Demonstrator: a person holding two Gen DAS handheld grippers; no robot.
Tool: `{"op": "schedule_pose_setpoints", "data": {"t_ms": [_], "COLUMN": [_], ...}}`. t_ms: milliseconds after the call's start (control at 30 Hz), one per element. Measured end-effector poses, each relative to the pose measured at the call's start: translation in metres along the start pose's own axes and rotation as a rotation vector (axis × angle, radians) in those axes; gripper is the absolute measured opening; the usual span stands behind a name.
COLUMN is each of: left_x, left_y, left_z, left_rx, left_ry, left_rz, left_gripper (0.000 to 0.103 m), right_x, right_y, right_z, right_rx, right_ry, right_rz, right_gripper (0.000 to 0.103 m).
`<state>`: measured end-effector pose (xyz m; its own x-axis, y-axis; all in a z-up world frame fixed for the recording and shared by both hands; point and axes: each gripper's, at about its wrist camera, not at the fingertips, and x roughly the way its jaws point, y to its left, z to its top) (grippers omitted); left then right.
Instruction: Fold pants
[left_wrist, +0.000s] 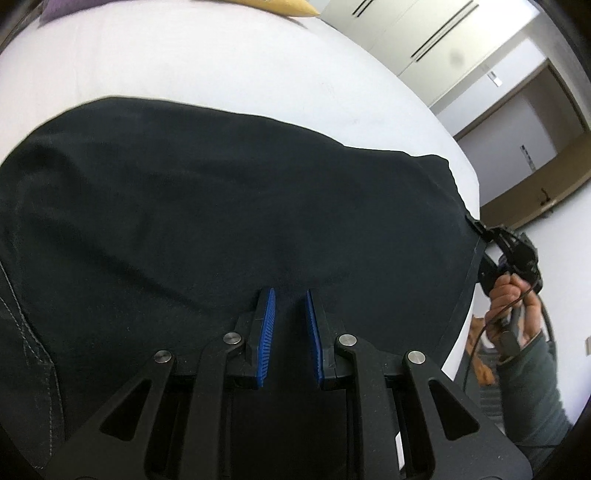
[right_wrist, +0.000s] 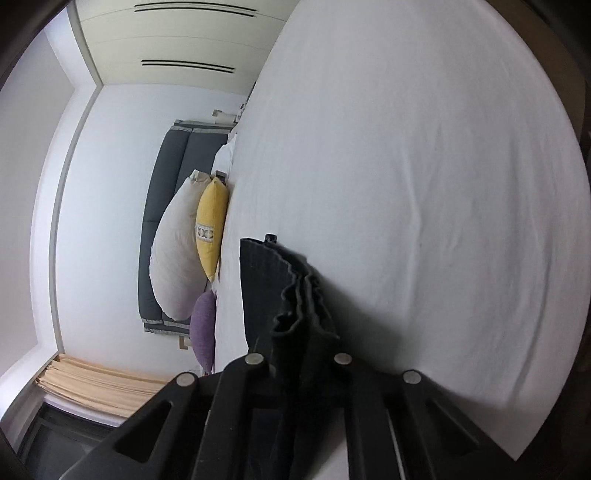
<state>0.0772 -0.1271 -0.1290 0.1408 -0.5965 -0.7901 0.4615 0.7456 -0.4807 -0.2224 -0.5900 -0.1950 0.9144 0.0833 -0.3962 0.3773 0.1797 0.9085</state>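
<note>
Dark pants (left_wrist: 221, 206) pinched in my left claw (left_wrist: 290, 314) and right claw (right_wrist: 299, 354), stretched flat over the bed (left_wrist: 221, 66) for folding.

A white bed sheet (right_wrist: 424, 184) covers the bed. At its head, 3 pillows lean against a dark grey headboard (right_wrist: 173, 184): a white pillow (right_wrist: 173, 254), a yellow pillow (right_wrist: 211, 232) and a purple pillow (right_wrist: 203, 328). Cream wardrobe doors (left_wrist: 413, 37) stand beyond, and beige curtains (right_wrist: 92, 384) hang bunched nearby.
</note>
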Motion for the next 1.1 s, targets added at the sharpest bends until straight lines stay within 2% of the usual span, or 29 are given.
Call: {"op": "schedule_pose_setpoints", "data": {"t_ms": [133,267,367,467,500,567,633,667,700,733,767,833,867,967,1100], "left_x": [-0.003,0.001,0.007,0.005,0.004,-0.003,-0.013,-0.017,-0.02,-0.024,-0.029,-0.04,-0.043,-0.038,-0.039], "left_y": [0.009,0.013,0.013,0.015,0.017,0.022,0.027,0.028,0.029,0.032,0.034,0.035,0.036,0.043,0.042], "left_z": [0.002,0.004,0.004,0.003,0.003,0.004,0.004,0.004,0.003,0.001,0.0,-0.003,-0.003,0.001,0.008], "left_rx": [0.013,-0.012,-0.023,-0.031,-0.041,-0.084,-0.129,-0.142,-0.153,-0.176,-0.194,-0.218,-0.227,-0.298,-0.329], "left_ry": [-0.002,-0.014,-0.02,-0.03,-0.033,-0.037,-0.039,-0.042,-0.045,-0.053,-0.067,-0.104,-0.116,-0.096,-0.084], "left_rz": [0.007,-0.021,-0.035,-0.045,-0.054,-0.081,-0.087,-0.091,-0.1,-0.129,-0.158,-0.178,-0.185,-0.249,-0.319], "left_gripper": [0.017,0.017,0.017,0.017,0.017,0.017,0.018,0.022,0.028,0.046,0.07,0.091,0.095,0.095,0.095], "right_x": [-0.005,-0.002,-0.01,-0.004,0.004,0.02,0.044,0.058,0.068,0.08,0.087,0.09,0.089,0.087,0.077], "right_y": [-0.002,0.009,0.037,0.099,0.133,0.176,0.201,0.198,0.192,0.182,0.173,0.168,0.168,0.172,0.191], "right_z": [-0.003,-0.004,-0.014,-0.044,-0.071,-0.128,-0.216,-0.257,-0.281,-0.299,-0.307,-0.311,-0.311,-0.314,-0.328], "right_rx": [-0.019,-0.052,-0.155,-0.408,-0.575,-0.848,-1.208,-1.361,-1.428,-1.441,-1.411,-1.384,-1.377,-1.414,-1.474], "right_ry": [-0.004,-0.017,-0.036,-0.018,0.015,0.094,0.226,0.289,0.332,0.372,0.378,0.34,0.327,0.301,0.209], "right_rz": [-0.019,-0.065,-0.135,-0.184,-0.2,-0.215,-0.247,-0.285,-0.316,-0.345,-0.367,-0.391,-0.389,-0.393,-0.395], "right_gripper": [0.008,0.008,0.009,0.009,0.009,0.009,0.009,0.008,0.008,0.008,0.009,0.009,0.009,0.009,0.009]}}
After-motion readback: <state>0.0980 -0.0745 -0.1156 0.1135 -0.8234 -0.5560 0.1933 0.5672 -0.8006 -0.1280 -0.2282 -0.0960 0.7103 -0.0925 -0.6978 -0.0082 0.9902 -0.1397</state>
